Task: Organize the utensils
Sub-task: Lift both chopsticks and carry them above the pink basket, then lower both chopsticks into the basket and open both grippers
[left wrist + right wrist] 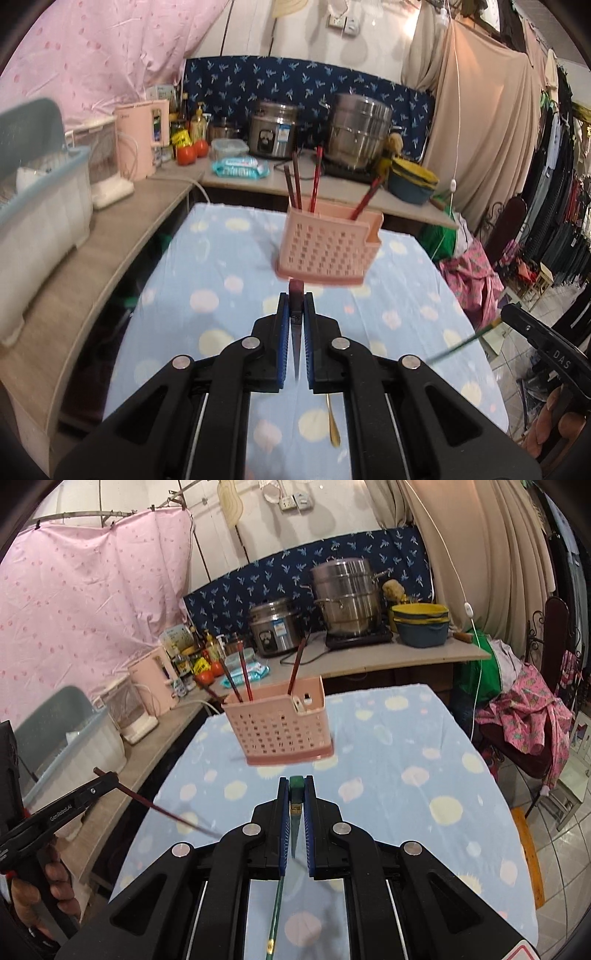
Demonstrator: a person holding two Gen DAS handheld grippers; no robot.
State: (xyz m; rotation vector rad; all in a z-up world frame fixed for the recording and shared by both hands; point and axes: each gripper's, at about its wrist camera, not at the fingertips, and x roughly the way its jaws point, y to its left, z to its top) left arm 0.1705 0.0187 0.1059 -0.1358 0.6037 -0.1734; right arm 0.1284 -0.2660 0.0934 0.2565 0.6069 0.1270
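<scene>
Lived-in home kitchen corner: rice cooker (272, 130), steel steamer pot (358, 127), pink kettle (138, 138), dish rack (40, 206) on counters, spotted tablecloth (229, 295), sheets on walls, clothes (554, 192) hanging at right.

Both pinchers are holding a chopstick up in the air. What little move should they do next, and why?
Probably carry the left gripper forward until its dark red chopstick hangs over the pink holder. Both grippers are shut on chopsticks, the right gripper on a green chopstick, while the holder ahead already has chopsticks standing in it.
</scene>
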